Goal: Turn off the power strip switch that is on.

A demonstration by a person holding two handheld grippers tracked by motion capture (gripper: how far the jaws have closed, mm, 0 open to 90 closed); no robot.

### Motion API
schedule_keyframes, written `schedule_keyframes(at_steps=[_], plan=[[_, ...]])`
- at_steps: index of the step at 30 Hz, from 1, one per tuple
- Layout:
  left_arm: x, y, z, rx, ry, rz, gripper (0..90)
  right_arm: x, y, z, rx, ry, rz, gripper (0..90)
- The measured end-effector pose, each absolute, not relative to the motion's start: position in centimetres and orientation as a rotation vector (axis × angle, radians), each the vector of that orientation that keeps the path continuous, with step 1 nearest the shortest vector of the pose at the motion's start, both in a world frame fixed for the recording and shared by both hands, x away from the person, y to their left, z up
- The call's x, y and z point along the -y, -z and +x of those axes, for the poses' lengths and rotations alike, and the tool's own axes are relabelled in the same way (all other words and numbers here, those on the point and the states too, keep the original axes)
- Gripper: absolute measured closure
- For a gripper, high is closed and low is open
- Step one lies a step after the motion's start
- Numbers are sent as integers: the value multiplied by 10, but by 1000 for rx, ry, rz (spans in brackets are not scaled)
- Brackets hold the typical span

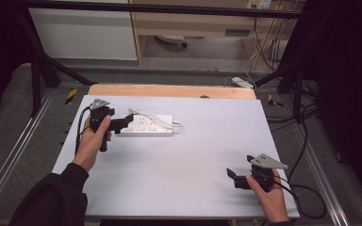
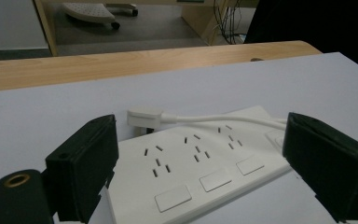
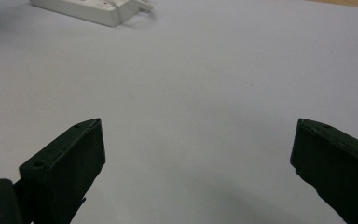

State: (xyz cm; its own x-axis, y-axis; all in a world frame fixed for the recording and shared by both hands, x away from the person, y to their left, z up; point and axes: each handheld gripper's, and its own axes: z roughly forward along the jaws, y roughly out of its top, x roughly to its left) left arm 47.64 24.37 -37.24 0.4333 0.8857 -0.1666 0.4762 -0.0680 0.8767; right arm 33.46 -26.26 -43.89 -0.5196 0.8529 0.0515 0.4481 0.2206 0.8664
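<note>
White three-socket power strip, plug inserted

Thing: white power strip, a flat oblong block with a row of socket groups and a rocker switch below each.
Pose: lying flat, socket face up, long side running across the table.
Place: on the white table surface, left of centre and toward its far side, short of the wooden edge.
Plug: a flat white plug sits at the strip's far edge by the end socket.
Cord: its white cable runs along the strip's top toward the other end.
</note>
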Motion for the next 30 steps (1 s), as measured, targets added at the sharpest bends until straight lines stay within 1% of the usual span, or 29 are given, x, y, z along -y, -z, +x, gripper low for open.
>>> schedule_keyframes(at_steps=[14, 30], plan=[[-261, 361, 462, -1178, -523, 1673, 102, 263, 439, 335, -2060, -1232, 1200, 34], [-276, 345, 427, -1155, -545, 1678, 94, 263, 439, 335, -2057, -1229, 1197, 33]])
